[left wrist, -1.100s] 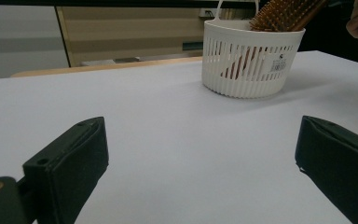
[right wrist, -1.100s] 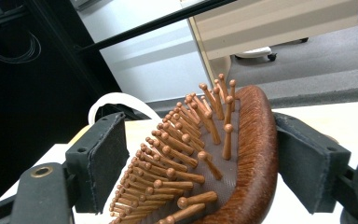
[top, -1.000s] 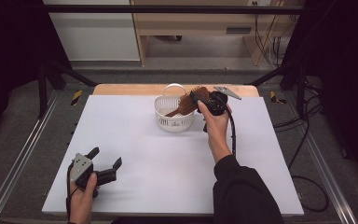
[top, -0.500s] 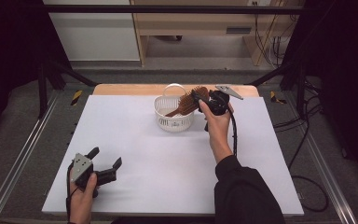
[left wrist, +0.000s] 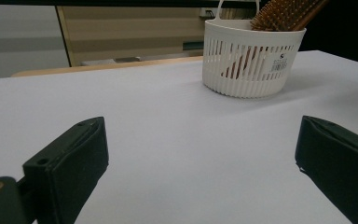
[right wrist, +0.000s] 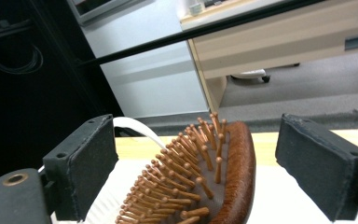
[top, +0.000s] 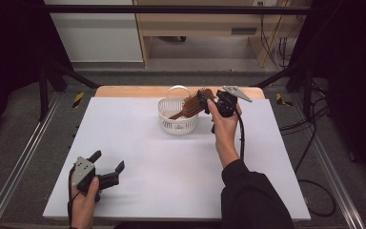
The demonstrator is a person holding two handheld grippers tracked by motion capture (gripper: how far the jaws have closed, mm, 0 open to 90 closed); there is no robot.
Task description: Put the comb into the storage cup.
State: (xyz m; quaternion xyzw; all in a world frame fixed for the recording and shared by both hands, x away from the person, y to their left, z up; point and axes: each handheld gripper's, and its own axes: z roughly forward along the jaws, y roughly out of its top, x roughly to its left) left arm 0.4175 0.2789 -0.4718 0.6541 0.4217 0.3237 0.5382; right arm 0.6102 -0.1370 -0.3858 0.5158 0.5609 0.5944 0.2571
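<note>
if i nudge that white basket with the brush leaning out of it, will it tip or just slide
The white basket looks like thin slotted plastic, so probably light and apt to slide. The wooden hairbrush leans over its rim, which may tip it that way.

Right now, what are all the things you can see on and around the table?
White slotted plastic basket: one, white, far middle of the table.
Brown wooden hairbrush with peg bristles: one, brown, leaning in the basket, head over the rim.
White table top: one, white, on a wooden board.
Left gripper: one, black, near left corner, jaws open.
Right gripper: one, black, at the brush head; jaws have just been opening, pads clear of it.
</note>
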